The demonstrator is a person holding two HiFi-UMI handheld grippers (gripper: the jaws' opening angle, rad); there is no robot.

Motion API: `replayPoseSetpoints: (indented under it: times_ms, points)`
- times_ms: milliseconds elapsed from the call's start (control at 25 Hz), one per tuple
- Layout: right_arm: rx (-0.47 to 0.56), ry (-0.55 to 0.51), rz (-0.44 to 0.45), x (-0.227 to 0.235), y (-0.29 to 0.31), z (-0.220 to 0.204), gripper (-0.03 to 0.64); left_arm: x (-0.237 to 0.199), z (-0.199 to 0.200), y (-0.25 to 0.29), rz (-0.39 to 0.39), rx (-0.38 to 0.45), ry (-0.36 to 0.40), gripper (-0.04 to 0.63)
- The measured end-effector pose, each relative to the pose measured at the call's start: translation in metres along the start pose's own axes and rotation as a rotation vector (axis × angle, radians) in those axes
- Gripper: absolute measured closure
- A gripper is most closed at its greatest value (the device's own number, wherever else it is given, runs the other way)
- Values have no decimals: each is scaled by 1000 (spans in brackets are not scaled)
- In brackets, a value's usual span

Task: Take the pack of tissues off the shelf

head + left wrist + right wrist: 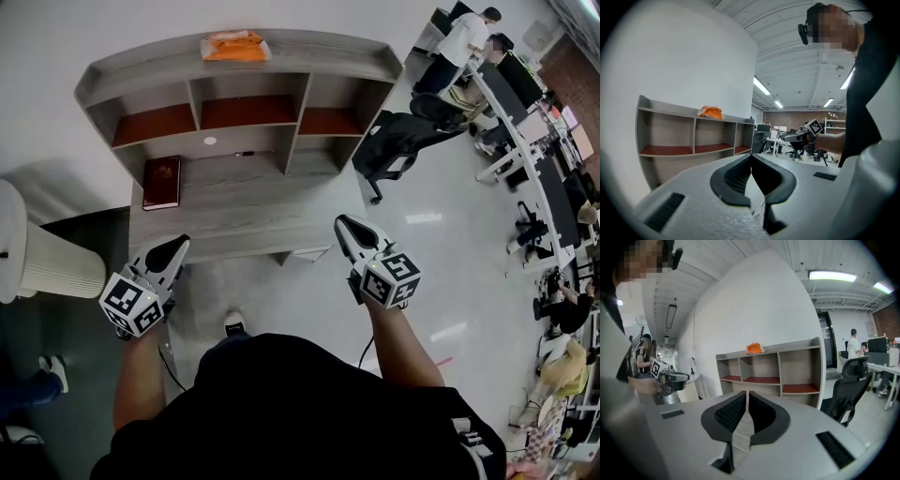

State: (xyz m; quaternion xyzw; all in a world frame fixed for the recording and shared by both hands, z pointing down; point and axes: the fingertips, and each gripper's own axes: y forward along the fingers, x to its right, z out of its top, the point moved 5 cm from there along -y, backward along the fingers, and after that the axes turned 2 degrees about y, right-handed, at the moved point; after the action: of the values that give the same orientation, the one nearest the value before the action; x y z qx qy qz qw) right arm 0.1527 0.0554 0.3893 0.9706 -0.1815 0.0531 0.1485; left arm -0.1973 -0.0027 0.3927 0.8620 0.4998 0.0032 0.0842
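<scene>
Pack of tissues (pixel 235 46) tops the shelf (pixel 309 58) above a grey surface (pixel 244 211), office desks (pixel 511 98) beyond. Left gripper (pixel 176 247), right gripper (pixel 346 226): jaws pressed together, empty

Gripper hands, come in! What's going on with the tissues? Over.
Left gripper shut, empty. Right gripper shut, empty. Orange tissue pack on top of the shelf, untouched. Desk lies in between.

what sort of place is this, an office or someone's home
Most likely an open-plan office or lab: a long row of desks with people at them, a black office chair, and strip lights overhead.
</scene>
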Motion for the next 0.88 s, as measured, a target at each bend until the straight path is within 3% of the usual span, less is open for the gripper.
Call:
replayPoseSetpoints:
  times_ms: [600,880]
  points:
    - [6,2,-57,-16,51,29,591,-76,11,12,-50,-6,-13,577]
    - [7,0,-104,-23,66,38,591,-102,12,23,-126,4,0,577]
